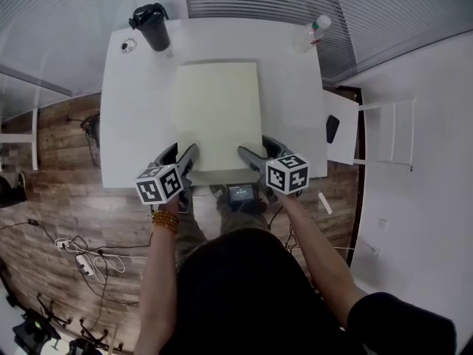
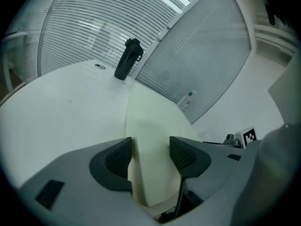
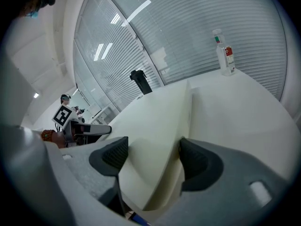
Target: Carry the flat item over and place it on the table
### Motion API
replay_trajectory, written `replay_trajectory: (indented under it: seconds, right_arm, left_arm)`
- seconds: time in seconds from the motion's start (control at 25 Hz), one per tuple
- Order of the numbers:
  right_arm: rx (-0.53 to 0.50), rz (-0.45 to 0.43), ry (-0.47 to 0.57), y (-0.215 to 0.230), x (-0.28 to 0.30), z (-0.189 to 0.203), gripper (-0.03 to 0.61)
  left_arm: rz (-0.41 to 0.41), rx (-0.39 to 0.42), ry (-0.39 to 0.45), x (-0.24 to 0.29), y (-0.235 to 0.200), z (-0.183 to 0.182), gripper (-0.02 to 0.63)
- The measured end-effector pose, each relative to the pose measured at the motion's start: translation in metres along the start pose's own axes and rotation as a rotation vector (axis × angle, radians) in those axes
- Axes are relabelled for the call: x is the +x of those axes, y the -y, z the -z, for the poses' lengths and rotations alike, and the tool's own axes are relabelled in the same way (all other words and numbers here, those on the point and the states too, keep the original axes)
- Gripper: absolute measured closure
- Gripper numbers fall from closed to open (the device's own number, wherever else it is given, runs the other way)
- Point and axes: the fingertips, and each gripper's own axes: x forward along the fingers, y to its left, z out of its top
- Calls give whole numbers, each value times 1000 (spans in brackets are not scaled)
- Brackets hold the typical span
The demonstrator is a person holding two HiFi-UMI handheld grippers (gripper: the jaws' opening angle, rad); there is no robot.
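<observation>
A pale yellow flat board (image 1: 218,113) lies lengthwise on the white table (image 1: 137,109), its near end close to the table's front edge. My left gripper (image 1: 177,157) is at the board's near left corner, and in the left gripper view that corner of the board (image 2: 150,140) fills the gap between both pads. My right gripper (image 1: 255,156) holds the near right corner the same way, with the board (image 3: 155,140) pressed between its pads. Both grippers (image 2: 150,157) (image 3: 153,159) are shut on the board.
A black tumbler (image 1: 151,24) stands at the table's far left corner, with a small round object (image 1: 128,46) beside it. A clear plastic bottle (image 1: 310,34) lies at the far right. A white side unit (image 1: 341,128) stands right of the table. Cables (image 1: 81,257) lie on the wooden floor.
</observation>
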Motion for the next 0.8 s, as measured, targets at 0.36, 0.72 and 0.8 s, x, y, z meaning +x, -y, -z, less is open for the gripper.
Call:
replay_trajectory:
  seconds: [0.36, 0.72, 0.8]
  right_arm:
    - [-13, 7, -27, 6, 6, 3, 238]
    - [-12, 9, -26, 10, 9, 2, 238]
    - [-14, 8, -26, 10, 11, 0, 238]
  left_arm:
    - [-9, -15, -13, 7, -5, 2, 364]
    - [-34, -18, -21, 11, -6, 0, 370]
    - [-44, -19, -14, 11, -7, -2, 370]
